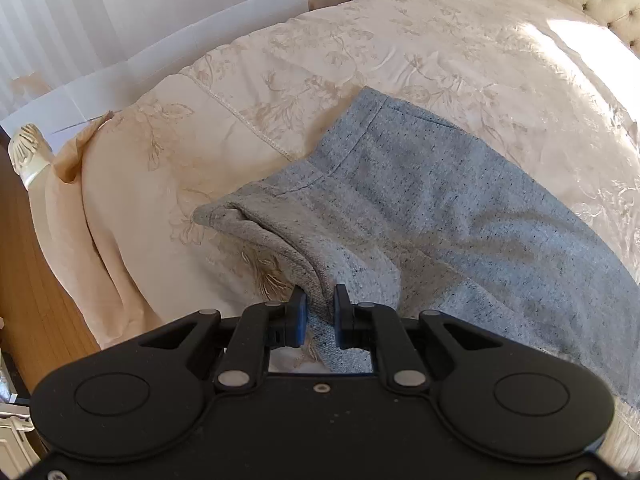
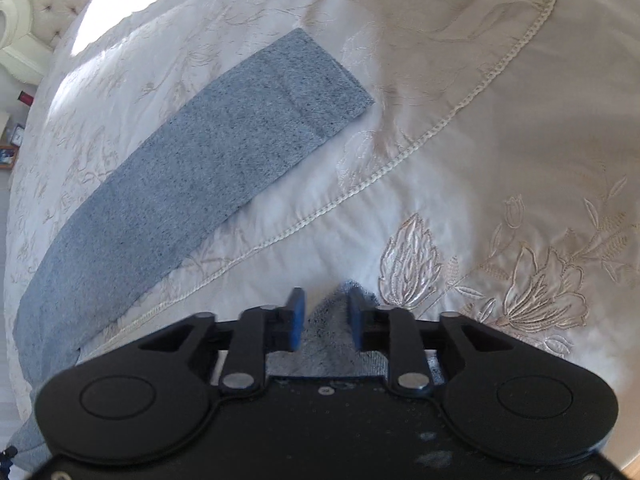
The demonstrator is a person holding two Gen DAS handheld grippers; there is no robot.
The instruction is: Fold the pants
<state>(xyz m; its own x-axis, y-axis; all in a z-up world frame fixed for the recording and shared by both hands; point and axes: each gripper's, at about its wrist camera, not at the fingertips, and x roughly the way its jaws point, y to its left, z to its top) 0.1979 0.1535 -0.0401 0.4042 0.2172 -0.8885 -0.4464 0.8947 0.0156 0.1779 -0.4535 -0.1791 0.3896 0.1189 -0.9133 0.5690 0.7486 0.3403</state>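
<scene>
Daylight, bright, both views usable.
You get glare on the bedspread (image 1: 560, 40) far side, fisheye bending and dark corners; right view is slightly soft.

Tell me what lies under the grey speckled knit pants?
Under the grey speckled knit pants lies the cream embroidered satin bedspread. Its part directly beneath the fabric is covered and cannot be seen.

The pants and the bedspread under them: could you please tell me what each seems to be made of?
Pants: likely heathered grey-blue sweatshirt knit, matte, flecked with dark specks and softly bunched.
Bedspread: probably cream satin-like woven fabric with a soft sheen, embroidered flowers and a corded seam.
</scene>
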